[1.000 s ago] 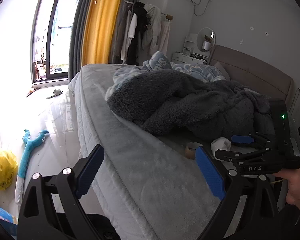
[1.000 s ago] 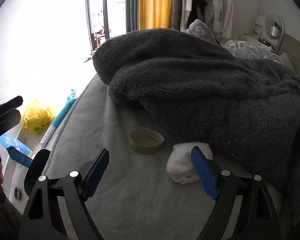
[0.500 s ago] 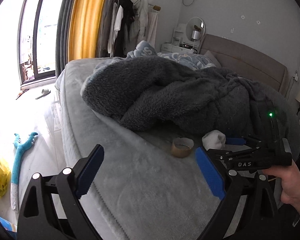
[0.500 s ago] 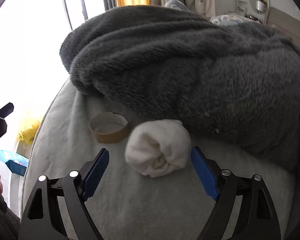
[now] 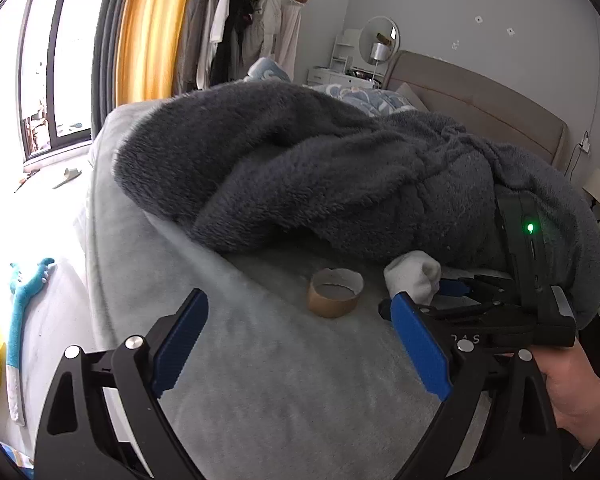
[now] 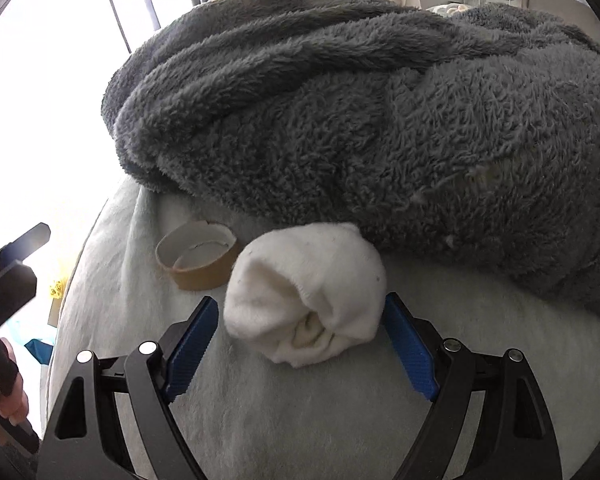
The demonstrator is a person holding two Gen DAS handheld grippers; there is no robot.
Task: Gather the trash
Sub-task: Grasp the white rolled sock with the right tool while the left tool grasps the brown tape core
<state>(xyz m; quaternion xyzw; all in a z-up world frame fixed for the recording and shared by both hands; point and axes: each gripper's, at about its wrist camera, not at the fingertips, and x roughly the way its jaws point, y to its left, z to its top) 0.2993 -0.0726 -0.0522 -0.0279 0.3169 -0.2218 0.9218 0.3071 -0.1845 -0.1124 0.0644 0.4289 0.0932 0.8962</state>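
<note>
Right gripper point(image 6: 300, 344) closing around the white sock bundle point(image 6: 306, 292) on the bed point(image 6: 300, 420).
Bundle sits between the blue pads, butted against the grey fleece blanket point(image 6: 360, 112); pads aren't squeezing yet. Cardboard tape core point(image 6: 198, 254) lies just left. Left gripper point(image 5: 300, 344) hangs open and empty, probably lined up on that core.

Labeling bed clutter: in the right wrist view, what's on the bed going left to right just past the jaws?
Cardboard tape core → rolled white sock, lying between the right gripper's closing jaws → dark grey fleece blanket, piled behind both and running on to the right edge.
</note>
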